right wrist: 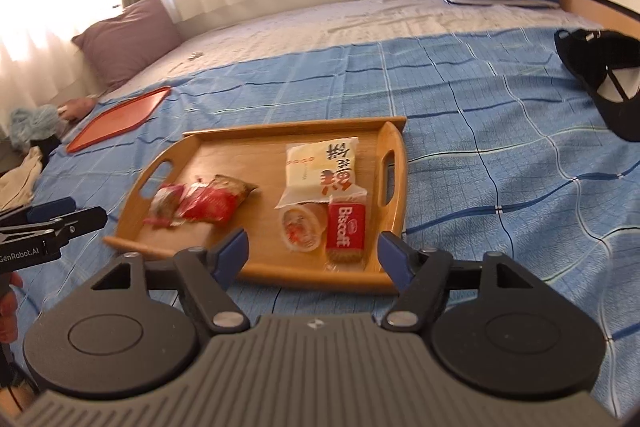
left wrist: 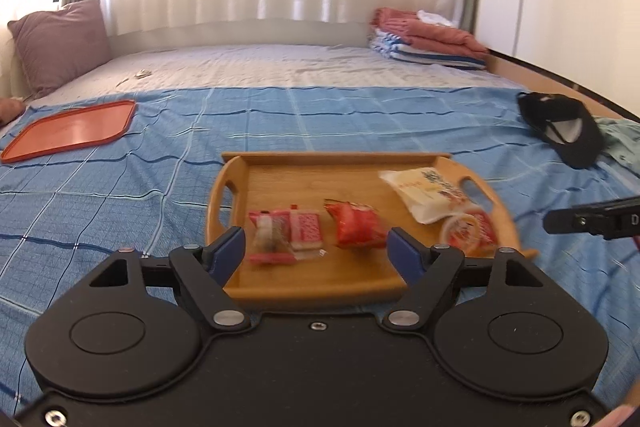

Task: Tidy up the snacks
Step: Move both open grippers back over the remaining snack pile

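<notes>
Both grippers hang above the near edge of the wooden tray (right wrist: 394, 163) on the blue checked bedspread (right wrist: 500, 131), jaws apart and holding nothing. Ahead of the left gripper (left wrist: 316, 247) lie the red snack packets (left wrist: 356, 229) on the tray's left half. Beyond the right gripper (right wrist: 314, 251) sit the Biscoff packet (right wrist: 345, 227), a round snack and a white packet (right wrist: 316, 167).

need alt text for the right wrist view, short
A wooden tray on a blue plaid bedsheet holds a Biscoff packet, a white snack bag and red-wrapped snacks. The open right gripper hangs empty above its near edge.
</notes>
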{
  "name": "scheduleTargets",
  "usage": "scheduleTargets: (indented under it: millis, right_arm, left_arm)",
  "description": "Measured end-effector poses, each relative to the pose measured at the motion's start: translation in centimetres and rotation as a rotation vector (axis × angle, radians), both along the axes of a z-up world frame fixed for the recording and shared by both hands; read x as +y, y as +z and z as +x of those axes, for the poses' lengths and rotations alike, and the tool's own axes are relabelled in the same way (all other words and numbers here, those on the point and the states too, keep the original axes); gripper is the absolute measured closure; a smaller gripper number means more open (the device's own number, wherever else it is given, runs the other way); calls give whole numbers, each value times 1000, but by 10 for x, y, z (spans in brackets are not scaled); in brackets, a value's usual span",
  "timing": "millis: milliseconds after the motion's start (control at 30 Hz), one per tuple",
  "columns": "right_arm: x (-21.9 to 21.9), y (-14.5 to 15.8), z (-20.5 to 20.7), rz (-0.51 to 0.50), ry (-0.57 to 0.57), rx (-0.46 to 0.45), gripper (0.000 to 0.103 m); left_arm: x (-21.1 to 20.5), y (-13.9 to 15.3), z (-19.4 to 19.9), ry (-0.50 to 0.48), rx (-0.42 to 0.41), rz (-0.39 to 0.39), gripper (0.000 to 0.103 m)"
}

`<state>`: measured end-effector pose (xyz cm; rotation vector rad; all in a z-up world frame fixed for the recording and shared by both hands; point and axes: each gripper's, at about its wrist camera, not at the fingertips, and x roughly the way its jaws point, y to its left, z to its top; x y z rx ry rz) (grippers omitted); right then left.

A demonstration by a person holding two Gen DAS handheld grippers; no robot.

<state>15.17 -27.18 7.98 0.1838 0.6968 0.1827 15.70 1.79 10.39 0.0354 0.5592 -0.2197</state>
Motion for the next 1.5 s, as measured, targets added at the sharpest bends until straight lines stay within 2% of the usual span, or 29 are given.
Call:
scheduleTargets:
  millis: [233, 400, 700, 867, 1033, 1100, 1167, 1233, 1300, 1500]
  right_arm:
    - [4, 11, -40, -47, 35, -51, 18]
    - [5, 8, -62, -81, 46, -68, 16]
    - [9, -16, -86, -129, 56, -53, 14]
    - [8, -37, -94, -164, 32, -39, 13]
    - [14, -61, -100, -229, 34, -20, 13]
    - [15, -69, -102, -236, 35, -13, 13]
    - [16, -74, -104, -238, 32, -13, 13]
    - [18, -79, -105, -244, 30, -15, 13]
    - [20, -84, -105, -257, 34, -14, 13]
    - [25, -92, -105, -263, 51, -14, 11]
  left_arm:
    - [-7, 7, -49, -53, -16, 18, 24]
    - [-14, 3, -81, -81, -46, 36, 24]
    - [-28, -16, -126, -139, -67, 83, 23]
    - [-26, -29, -142, -121, -82, 70, 23]
    - [-22, -43, -147, -82, -51, 68, 23]
    - [-20, -50, -147, -72, -27, 67, 27]
    - [-18, -59, -147, -69, 10, 58, 37]
    - [-17, -67, -147, -75, 43, 48, 56]
    - [-18, -74, -146, -79, 66, 57, 61]
    - [-31, -91, -145, -87, 93, 118, 63]
